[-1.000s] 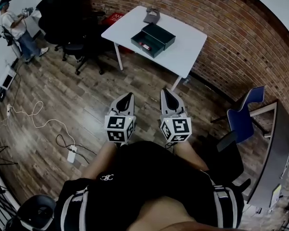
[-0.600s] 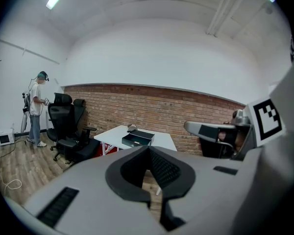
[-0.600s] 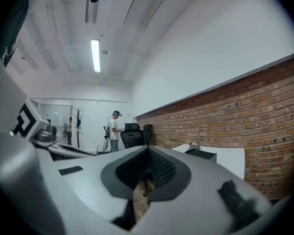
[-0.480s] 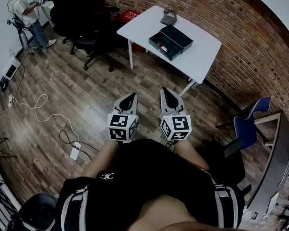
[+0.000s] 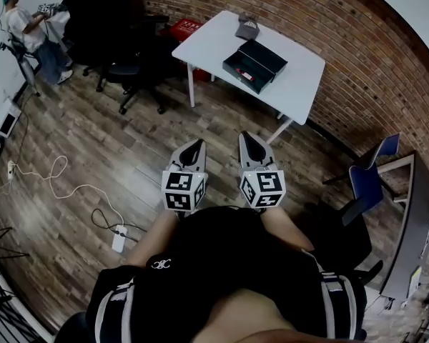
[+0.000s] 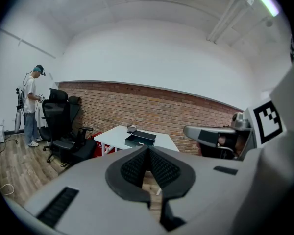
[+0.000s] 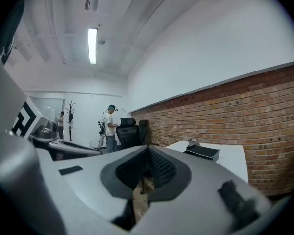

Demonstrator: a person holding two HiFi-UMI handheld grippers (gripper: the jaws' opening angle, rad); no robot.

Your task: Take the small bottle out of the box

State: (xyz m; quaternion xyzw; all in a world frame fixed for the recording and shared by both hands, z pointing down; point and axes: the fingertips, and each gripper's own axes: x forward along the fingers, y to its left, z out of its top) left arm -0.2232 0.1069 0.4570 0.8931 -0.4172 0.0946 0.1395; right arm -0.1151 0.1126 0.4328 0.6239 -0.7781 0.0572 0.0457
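An open black box (image 5: 256, 61) lies on a white table (image 5: 207, 45) by the brick wall, far ahead of both grippers. A small red-and-white item (image 5: 247, 76) lies inside it, too small to make out. My left gripper (image 5: 194, 143) and right gripper (image 5: 244, 136) are held side by side in front of the body, over the wooden floor, both shut with nothing in them. The box (image 6: 140, 139) shows beyond the left gripper (image 6: 148, 148), whose jaws meet. Past the shut right gripper (image 7: 148, 148), the box (image 7: 202, 152) lies to the right.
A grey cap (image 5: 247, 27) lies on the table behind the box. Black office chairs (image 5: 129, 56) and a red crate (image 5: 186, 28) stand left of the table, a blue chair (image 5: 368, 181) at the right. A cable with a power strip (image 5: 119, 238) lies on the floor. Another person (image 5: 28, 31) stands far left.
The table and box have shifted right in the head view and the floor cable has slid lower. Both grippers stay shut, side by side in front of the body.
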